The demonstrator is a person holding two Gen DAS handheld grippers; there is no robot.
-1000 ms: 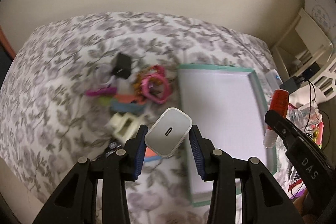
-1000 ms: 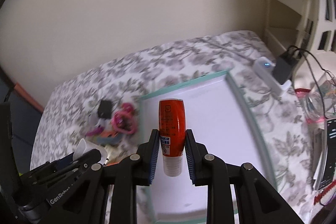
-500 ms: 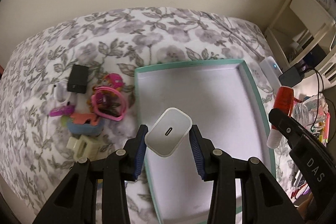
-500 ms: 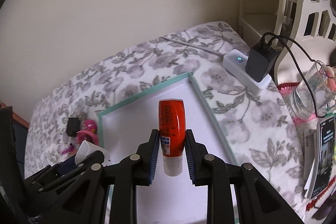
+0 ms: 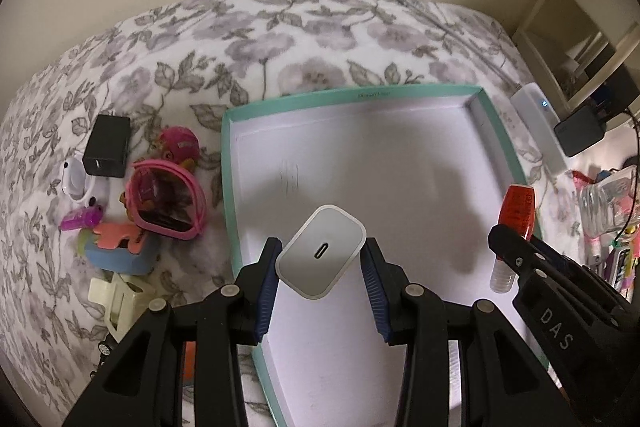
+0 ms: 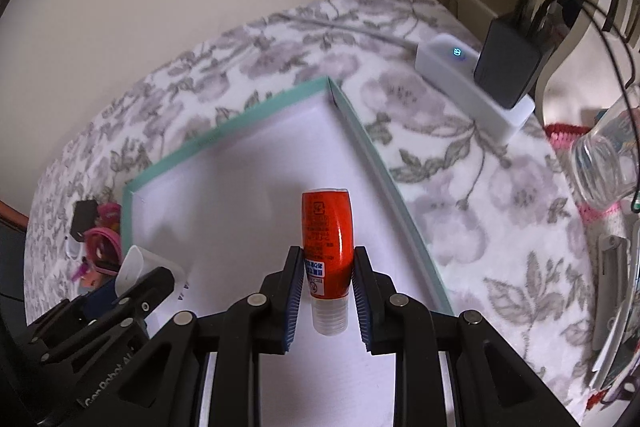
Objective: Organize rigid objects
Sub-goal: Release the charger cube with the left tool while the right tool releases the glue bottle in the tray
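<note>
Our left gripper point(image 5: 321, 287) and right gripper point(image 6: 325, 297) are black plastic frames with ribbed blue pads point(image 5: 267, 291), silver rivets, and white lettering at the frames' lower edges.

Left tongs point(image 5: 321, 263) grip white charger point(image 5: 321, 257) above tray point(image 5: 230, 195).

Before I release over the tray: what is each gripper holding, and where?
Left gripper: white USB-C charger, by its sides. Right gripper: red tube, near its cap end.
</note>
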